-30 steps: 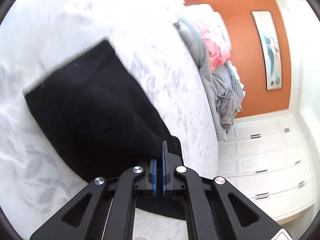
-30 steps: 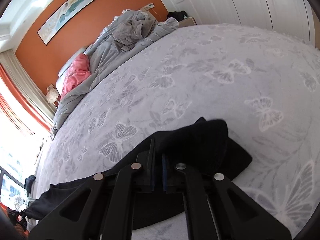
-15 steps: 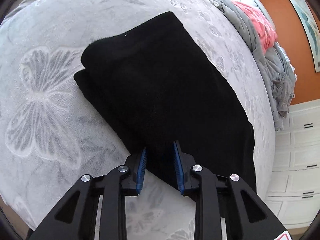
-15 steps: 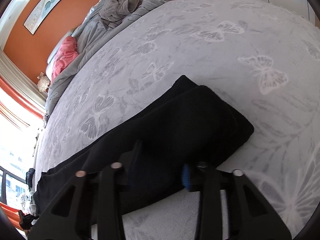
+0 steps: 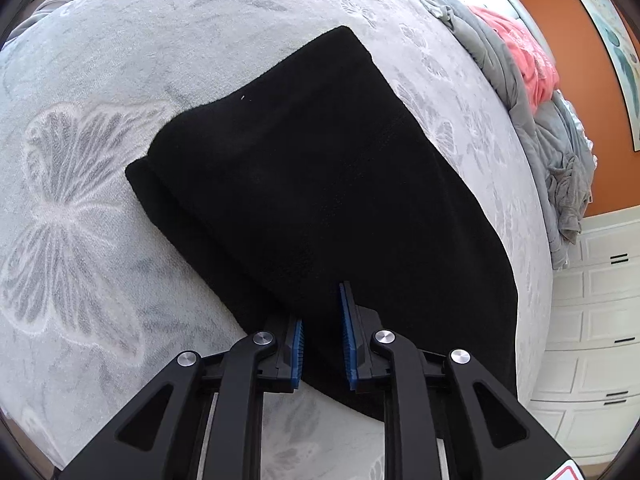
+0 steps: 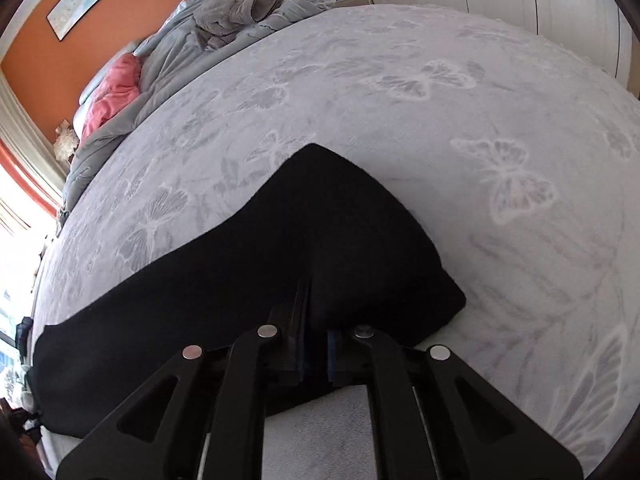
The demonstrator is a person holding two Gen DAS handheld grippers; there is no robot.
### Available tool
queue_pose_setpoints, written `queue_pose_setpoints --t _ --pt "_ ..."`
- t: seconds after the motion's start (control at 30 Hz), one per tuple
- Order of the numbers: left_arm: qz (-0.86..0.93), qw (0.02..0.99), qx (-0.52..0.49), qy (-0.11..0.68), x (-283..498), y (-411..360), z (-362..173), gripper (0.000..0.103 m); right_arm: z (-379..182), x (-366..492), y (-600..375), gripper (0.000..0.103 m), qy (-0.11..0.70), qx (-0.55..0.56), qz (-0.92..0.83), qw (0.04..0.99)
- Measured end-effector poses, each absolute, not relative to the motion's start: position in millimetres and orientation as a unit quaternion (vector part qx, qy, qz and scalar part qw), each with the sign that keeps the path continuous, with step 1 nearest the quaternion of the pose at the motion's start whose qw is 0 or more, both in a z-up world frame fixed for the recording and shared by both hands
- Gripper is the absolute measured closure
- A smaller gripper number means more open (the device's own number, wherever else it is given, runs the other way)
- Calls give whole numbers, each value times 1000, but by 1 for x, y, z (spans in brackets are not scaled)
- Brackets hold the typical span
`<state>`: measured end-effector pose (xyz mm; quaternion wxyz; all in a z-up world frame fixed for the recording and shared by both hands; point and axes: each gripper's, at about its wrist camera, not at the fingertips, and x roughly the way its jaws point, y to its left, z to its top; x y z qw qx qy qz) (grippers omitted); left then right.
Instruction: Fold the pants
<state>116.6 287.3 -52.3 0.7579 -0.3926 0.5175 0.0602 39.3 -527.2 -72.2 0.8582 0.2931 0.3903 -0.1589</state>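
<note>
Pants of soft black fabric (image 5: pixel 320 184), folded double, lie flat on the pale grey bedspread with butterfly patterns (image 5: pixel 88 184), with the rounded fold edge at the left of the left wrist view and the cloth running down toward the lower right. A second ago the left gripper (image 5: pixel 322 332) had its blue-padded fingers (image 5: pixel 297 350) pressed together on the cloth's edge; now the pads stand clearly apart with nothing clamped, poised over the near edge of the pants and angled down at the bed. Since half a second ago the gap looks about the same, and the pants fill slightly more of the view.

From the right wrist view, the pants (image 6: pixel 280 264) stretch from a rounded end at the right toward the window side at the left. The right gripper (image 6: pixel 318 340), which was spread wide half a second ago, now shows only a narrow gap between its fingers; dark cloth sits right at the tips, and whether it is pinched cannot be told against the black.

A rumpled grey duvet (image 6: pixel 224 20) and a pink cloth (image 6: pixel 112 96) lie heaped by the orange wall (image 6: pixel 48 60).
</note>
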Motion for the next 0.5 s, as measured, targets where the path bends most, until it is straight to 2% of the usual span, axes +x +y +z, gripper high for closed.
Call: queue_pose_setpoints --t 0.17,0.23,0.4,0.5 --pt "57 752 -417 507 113 293 -56 87 -76 33 -525 92 390 303 -156 855" --pt "41 757 -426 493 115 296 -54 100 -75 32 -524 92 391 306 -157 854" --pt "10 815 -370 446 120 294 -15 100 -75 29 -522 92 389 309 -163 852" --pt "42 791 -337 509 126 294 -42 97 -78 25 -521 90 390 310 -164 851"
